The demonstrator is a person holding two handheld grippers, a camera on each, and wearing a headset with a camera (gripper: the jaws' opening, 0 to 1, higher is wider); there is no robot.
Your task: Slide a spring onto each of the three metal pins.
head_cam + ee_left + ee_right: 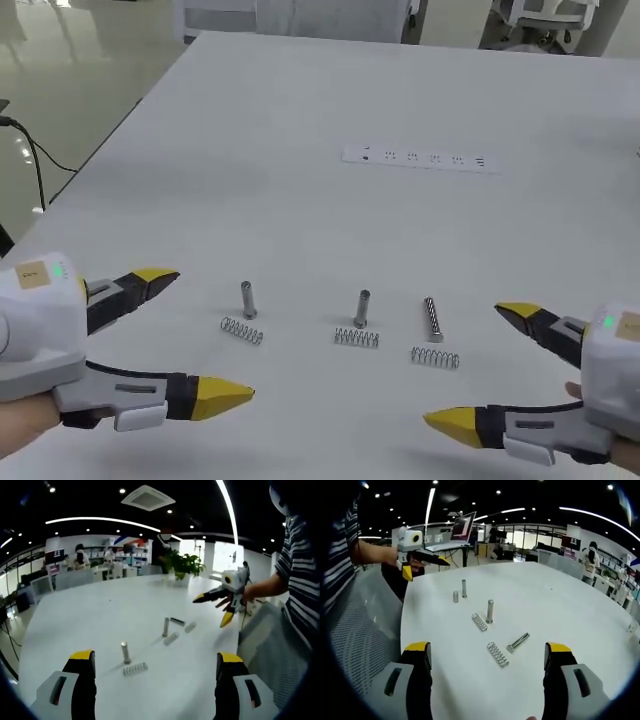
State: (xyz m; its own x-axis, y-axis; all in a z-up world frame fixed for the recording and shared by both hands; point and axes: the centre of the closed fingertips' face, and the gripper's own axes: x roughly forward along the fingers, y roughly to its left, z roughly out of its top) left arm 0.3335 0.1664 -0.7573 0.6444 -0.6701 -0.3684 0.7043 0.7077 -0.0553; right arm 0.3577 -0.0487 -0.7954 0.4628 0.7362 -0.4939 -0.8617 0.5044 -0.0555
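Three metal pins sit in a row on the white table. The left pin and the middle pin stand upright, while the right pin lies on its side. In front of each pin a spring lies flat: left spring, middle spring, right spring. My left gripper hovers open just left of the left pin. On the far side, my right gripper is open beside the lying pin and its spring. Neither holds anything.
A white power strip lies flat further back on the table. Beyond the table are an open office floor, desks, a potted plant and people in the distance.
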